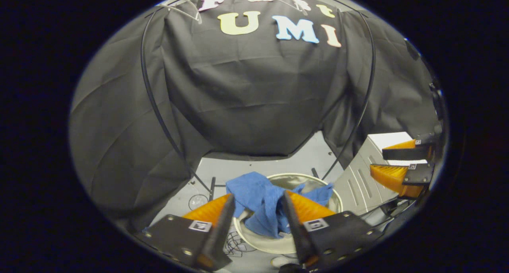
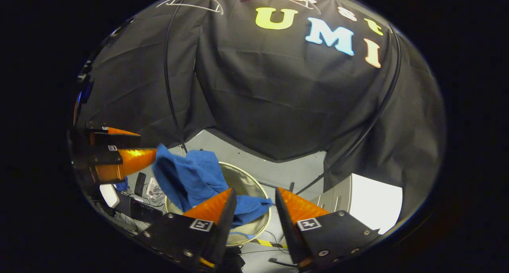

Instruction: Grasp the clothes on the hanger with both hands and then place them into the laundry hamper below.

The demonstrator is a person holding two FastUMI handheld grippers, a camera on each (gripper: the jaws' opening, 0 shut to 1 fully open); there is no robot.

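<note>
We are holding the left tool (image 1: 256, 209) with fingers apart above the blue cloth (image 1: 258, 201); the right tool (image 2: 254, 207) is also standing apart. The cloth is draping over the rim of the round hamper (image 2: 254, 185) on the floor.

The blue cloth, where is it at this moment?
The blue cloth lies draped over the near rim of the round hamper, low in the left gripper view, just beyond the open left gripper.
</note>
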